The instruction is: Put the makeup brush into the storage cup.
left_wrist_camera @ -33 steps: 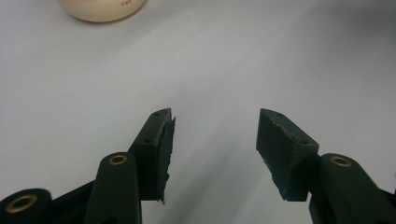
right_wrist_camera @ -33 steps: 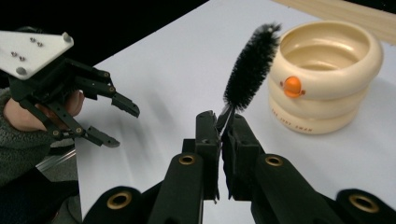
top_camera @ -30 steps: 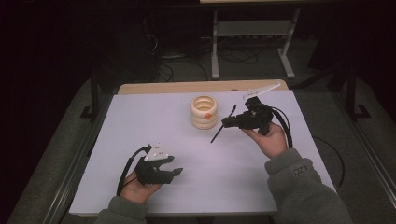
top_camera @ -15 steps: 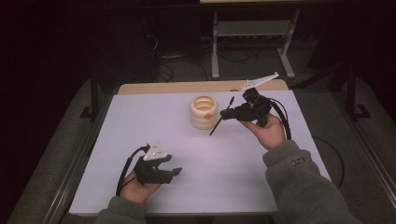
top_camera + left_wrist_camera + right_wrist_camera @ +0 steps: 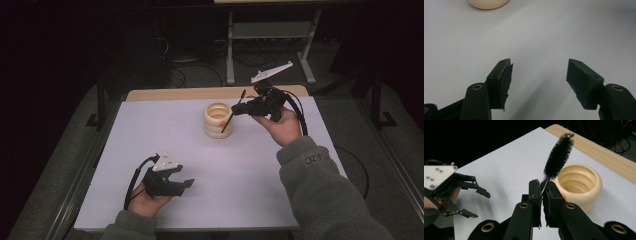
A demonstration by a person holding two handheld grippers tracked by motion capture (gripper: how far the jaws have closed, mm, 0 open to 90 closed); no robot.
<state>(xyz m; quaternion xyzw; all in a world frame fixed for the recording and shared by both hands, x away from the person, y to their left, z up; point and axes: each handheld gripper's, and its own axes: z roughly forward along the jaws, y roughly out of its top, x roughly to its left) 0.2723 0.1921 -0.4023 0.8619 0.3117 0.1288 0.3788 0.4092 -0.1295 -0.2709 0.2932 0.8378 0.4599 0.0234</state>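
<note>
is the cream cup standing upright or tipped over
Upright. The cream cup stands on its base on the white table, mouth facing up, so its ribbed inside shows in the right gripper view. Whether it holds anything, I cannot tell.

The table (image 5: 150, 125) carries a smooth, matt white sheet, with a strip of pale bare wood (image 5: 185, 93) along its far edge. The cream ribbed cup (image 5: 580, 185) looks like smooth plastic with a soft sheen. The brush (image 5: 559, 156) has dense, rough black bristles. Both the left gripper (image 5: 539, 75) and the right gripper (image 5: 542, 192) are matt black plastic with brass-coloured metal rivets; their pads (image 5: 506, 77) look worn and ragged. The sleeve (image 5: 320, 190) is soft grey fleece-like cloth.
</note>
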